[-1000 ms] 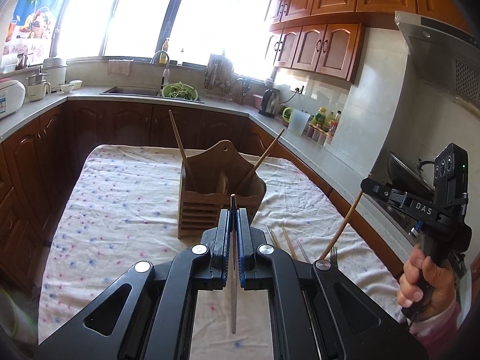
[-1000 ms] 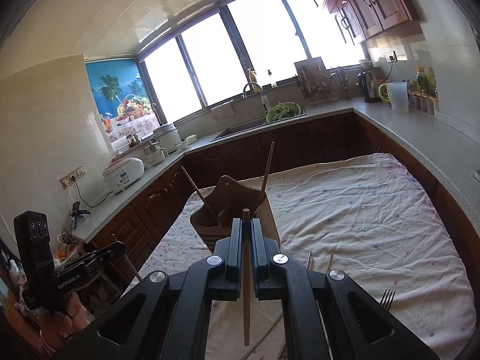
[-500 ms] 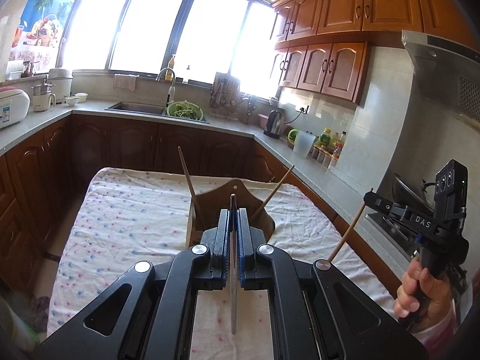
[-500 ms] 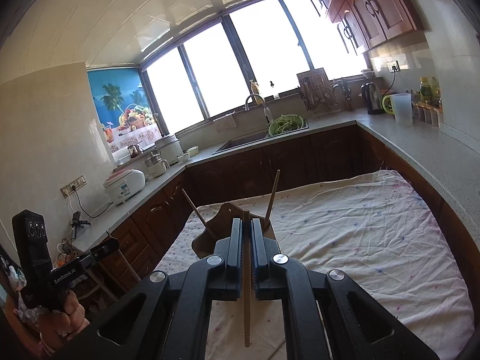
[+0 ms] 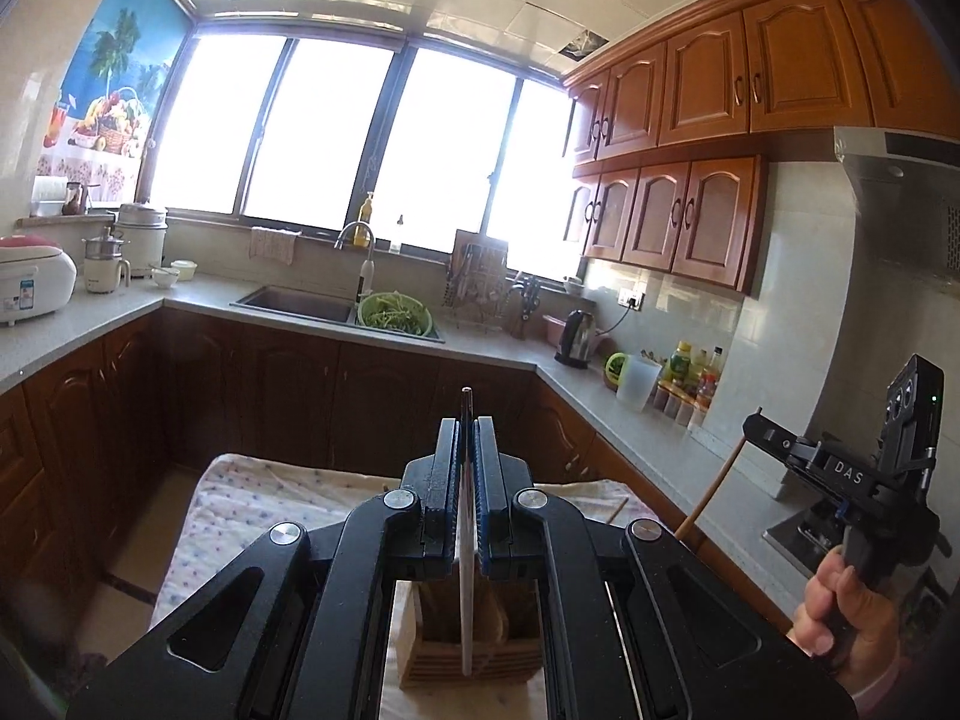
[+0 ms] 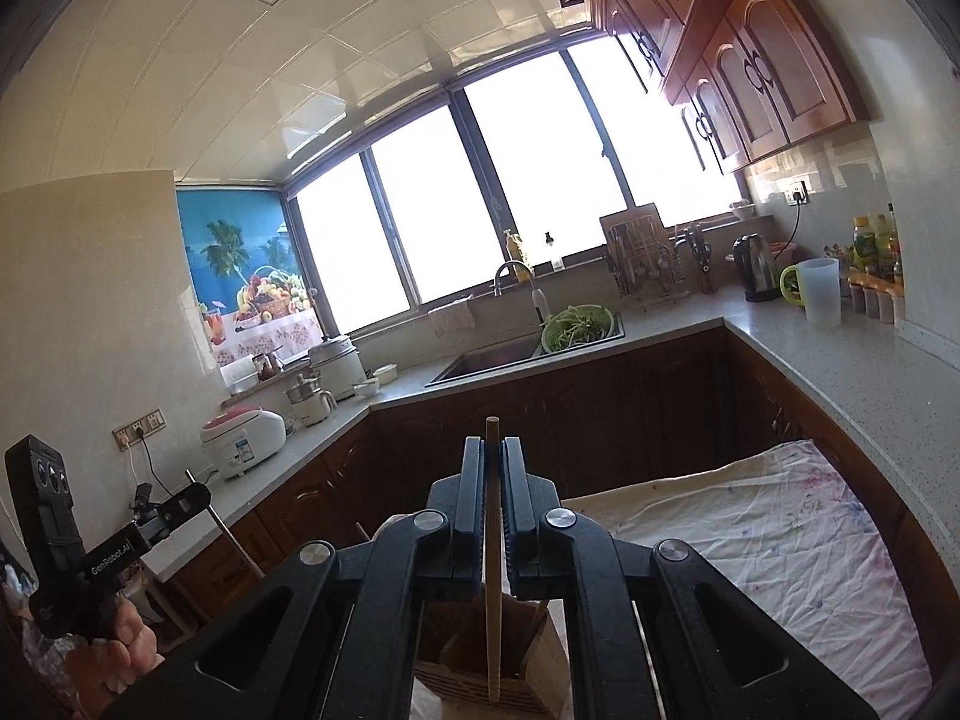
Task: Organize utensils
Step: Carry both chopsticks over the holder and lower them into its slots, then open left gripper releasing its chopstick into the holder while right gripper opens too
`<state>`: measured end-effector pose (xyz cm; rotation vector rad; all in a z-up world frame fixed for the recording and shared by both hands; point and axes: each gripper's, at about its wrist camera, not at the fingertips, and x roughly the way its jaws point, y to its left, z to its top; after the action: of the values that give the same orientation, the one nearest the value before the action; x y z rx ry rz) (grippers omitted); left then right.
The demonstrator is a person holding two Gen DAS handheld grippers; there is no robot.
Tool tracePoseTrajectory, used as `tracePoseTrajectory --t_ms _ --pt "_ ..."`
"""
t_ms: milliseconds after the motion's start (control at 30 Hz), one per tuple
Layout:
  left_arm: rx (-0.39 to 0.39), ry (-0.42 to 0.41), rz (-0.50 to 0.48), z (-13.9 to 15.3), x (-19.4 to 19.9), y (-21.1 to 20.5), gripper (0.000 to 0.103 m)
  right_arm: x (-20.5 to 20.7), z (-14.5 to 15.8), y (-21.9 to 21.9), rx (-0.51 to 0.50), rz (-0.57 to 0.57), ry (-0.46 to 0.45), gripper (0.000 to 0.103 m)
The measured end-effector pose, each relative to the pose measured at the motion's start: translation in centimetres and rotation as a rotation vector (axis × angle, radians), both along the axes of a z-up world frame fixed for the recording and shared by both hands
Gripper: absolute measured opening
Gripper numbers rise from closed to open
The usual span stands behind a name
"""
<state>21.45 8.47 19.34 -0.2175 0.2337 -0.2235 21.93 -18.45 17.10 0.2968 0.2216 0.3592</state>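
L gripper [image 5: 467,420] clamped tight on thin flat metal utensil [image 5: 463,570], edge-on, upright, tip poking just above pads, lower end hanging over wooden holder [image 5: 468,660] at 6 o'clock in L wrist view; utensil type can't tell, too thin. R gripper [image 6: 492,450] clenched on wooden chopstick [image 6: 493,600], upright, top end just above pads, lower end dangling in front of same wooden holder [image 6: 540,672] at 6 o'clock in R wrist view. Holder standing on speckled cloth [image 6: 780,540] over table, mostly hidden behind gripper bodies in both views; a stick or two leaning inside it, details blocked. In L view, other gripper at 3-4 o'clock, gripped by a hand [image 5: 852,606], chopstick slanting down from its pads. In R view, other gripper at 8 o'clock, held by a hand [image 6: 120,648], thin metal piece angling down from its tip. Bkgd: sink [image 5: 300,303] at 11-12 o'clock w/ green colander [image 5: 395,313] of greens just beside, kettle [image 5: 576,339] at 1 o'clock, rice cooker [image 5: 33,276] at 9 o'clock, wall cabinets [image 5: 750,78] at 1-2 o'clock, windows blown out.
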Motion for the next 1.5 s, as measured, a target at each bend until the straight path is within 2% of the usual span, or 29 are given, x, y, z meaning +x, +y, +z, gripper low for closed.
tracePoseTrajectory --t_ms 167,433,567,800,1367,1500 --pt "-0.015 -0.007 0.056 -0.8 2.7 0.4 0.003 2.3 -0.7 0.5 0.006 -0.019 -0.006 0.005" --pt "-0.073 0.069 0.113 -6.4 5.9 1.1 0.003 4.4 -5.5 1.0 0.030 -0.049 0.044 0.005" --pt "-0.087 0.108 0.111 -8.6 6.4 0.8 0.003 4.9 -7.5 1.6 0.030 -0.051 0.073 0.005" --pt "-0.060 0.162 0.087 -10.9 7.1 -0.7 0.004 5.9 -10.1 2.5 0.005 -0.041 0.138 0.005" --pt "-0.053 0.210 0.075 -11.2 7.7 -1.0 0.005 6.1 -10.3 2.2 0.010 -0.042 0.175 0.006" --pt "-0.063 0.227 0.063 -11.1 7.6 -0.8 0.005 6.1 -10.3 2.0 0.019 -0.036 0.184 0.012"
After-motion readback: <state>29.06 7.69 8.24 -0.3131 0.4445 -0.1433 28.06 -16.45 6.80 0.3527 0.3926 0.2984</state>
